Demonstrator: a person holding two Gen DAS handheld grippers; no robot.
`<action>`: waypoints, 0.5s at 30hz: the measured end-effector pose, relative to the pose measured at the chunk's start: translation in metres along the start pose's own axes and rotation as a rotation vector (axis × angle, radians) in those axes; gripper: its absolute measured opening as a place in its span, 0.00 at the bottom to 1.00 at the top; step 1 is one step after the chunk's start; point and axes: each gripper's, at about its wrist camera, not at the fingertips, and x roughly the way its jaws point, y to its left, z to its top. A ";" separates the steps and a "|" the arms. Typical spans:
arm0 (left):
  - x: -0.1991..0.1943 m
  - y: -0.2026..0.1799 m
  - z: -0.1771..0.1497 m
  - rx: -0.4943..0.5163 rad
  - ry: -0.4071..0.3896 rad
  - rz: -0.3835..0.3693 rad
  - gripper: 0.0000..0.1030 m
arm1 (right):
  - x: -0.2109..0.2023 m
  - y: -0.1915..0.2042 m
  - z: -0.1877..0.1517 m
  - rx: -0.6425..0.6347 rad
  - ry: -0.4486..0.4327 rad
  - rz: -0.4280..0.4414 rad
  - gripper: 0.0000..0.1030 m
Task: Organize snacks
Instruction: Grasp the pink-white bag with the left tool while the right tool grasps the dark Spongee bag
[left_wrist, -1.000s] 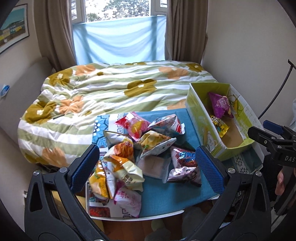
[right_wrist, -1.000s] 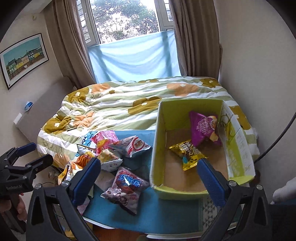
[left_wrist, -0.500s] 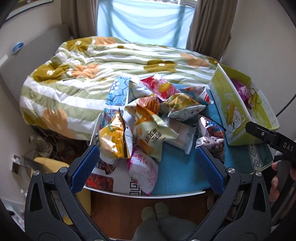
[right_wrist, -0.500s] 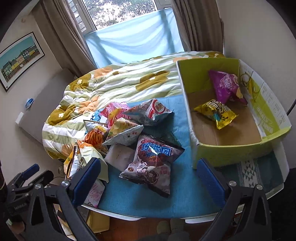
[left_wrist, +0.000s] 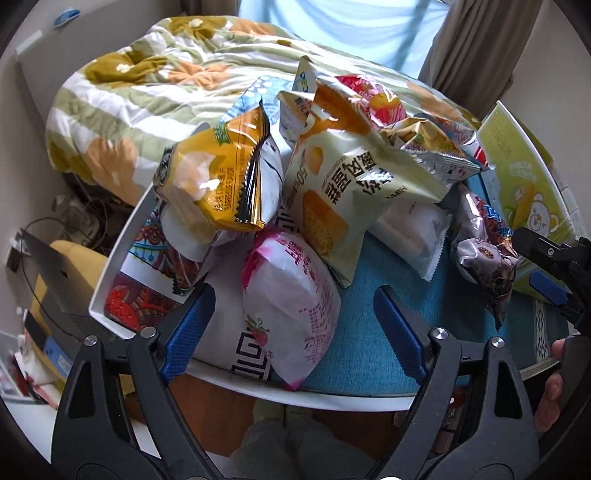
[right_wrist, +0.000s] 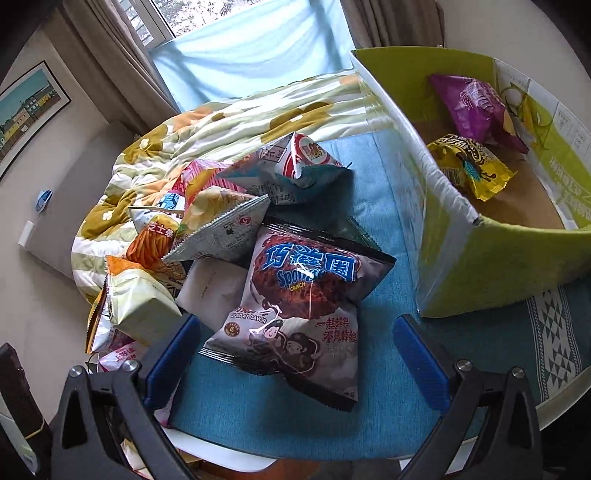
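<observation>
A pile of snack bags lies on the small table with the teal cloth (left_wrist: 369, 354). My left gripper (left_wrist: 293, 330) is open, its pads either side of a pink-and-white bag (left_wrist: 291, 310) at the table's near edge. A yellow bag (left_wrist: 221, 177) and a pale green bag (left_wrist: 347, 192) lie behind it. My right gripper (right_wrist: 295, 358) is open around a dark Sponge Crunch bag (right_wrist: 299, 306), which also shows in the left wrist view (left_wrist: 484, 251). The green cardboard box (right_wrist: 491, 262) on the right holds a purple bag (right_wrist: 476, 107) and a yellow bag (right_wrist: 469, 166).
A bed with a flowered striped quilt (left_wrist: 147, 92) lies behind the table. The table's white front rim (left_wrist: 332, 395) is close below the grippers. Clutter and cables (left_wrist: 66, 229) sit on the floor at the left. The curtained window (right_wrist: 255, 48) is at the back.
Both grippers have moved down and forward close to the snack pile. The left now brackets the pink-and-white bag, the right the Sponge Crunch bag. Both stay open.
</observation>
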 end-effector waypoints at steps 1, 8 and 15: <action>0.005 0.001 0.000 -0.013 0.006 -0.001 0.77 | 0.003 -0.001 0.000 0.005 0.001 -0.003 1.00; 0.024 0.005 0.002 -0.028 0.051 -0.019 0.49 | 0.021 -0.007 0.005 0.049 0.013 -0.011 1.00; 0.025 0.009 0.004 -0.024 0.059 -0.035 0.44 | 0.033 -0.008 0.010 0.070 0.016 -0.021 1.00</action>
